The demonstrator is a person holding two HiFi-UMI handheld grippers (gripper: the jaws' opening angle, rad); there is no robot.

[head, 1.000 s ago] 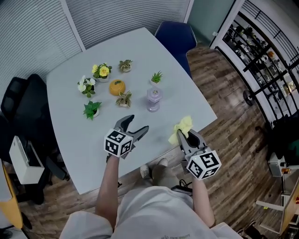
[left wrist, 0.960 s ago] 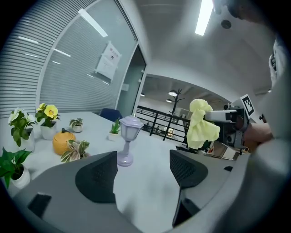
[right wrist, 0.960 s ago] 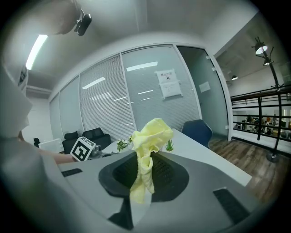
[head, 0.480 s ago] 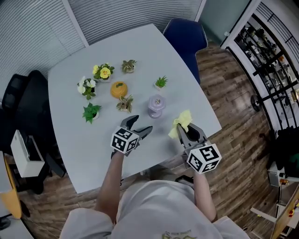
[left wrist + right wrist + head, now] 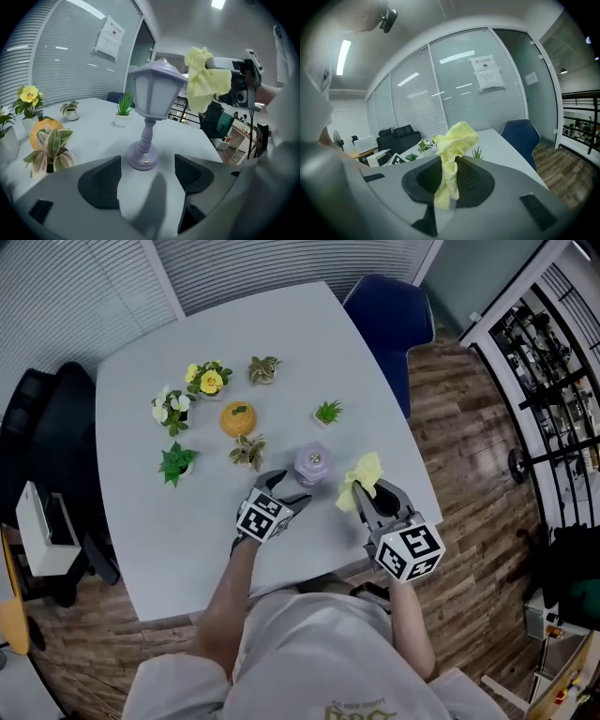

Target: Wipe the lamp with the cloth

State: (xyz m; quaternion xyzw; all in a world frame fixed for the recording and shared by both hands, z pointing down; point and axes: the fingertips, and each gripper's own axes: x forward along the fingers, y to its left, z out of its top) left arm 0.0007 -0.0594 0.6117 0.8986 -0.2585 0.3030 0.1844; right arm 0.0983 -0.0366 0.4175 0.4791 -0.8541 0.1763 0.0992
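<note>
A small lilac lantern-shaped lamp (image 5: 313, 463) stands upright near the front right edge of a pale grey table (image 5: 150, 521). Over the last second both grippers have closed in on it. The left gripper (image 5: 286, 489), which was well short of the lamp, now sits just in front of its round base, jaws spread wide and empty, with the base framed in the gap between them but not yet touched. The right gripper (image 5: 376, 496) has drawn in on the lamp's right side, jaws clamped on a bunched yellow cloth (image 5: 361, 479); the cloth now hangs level with the lampshade, near it but apart. This looks like the approach to steadying the lamp and starting the wipe, which has not begun. Behind the lamp stand several small potted plants (image 5: 249, 453) and an orange ornament (image 5: 237, 418). Beyond the table are a blue chair (image 5: 389, 315), a black office chair (image 5: 37, 446), window blinds (image 5: 281, 263) and a wood floor (image 5: 469, 521).
</note>
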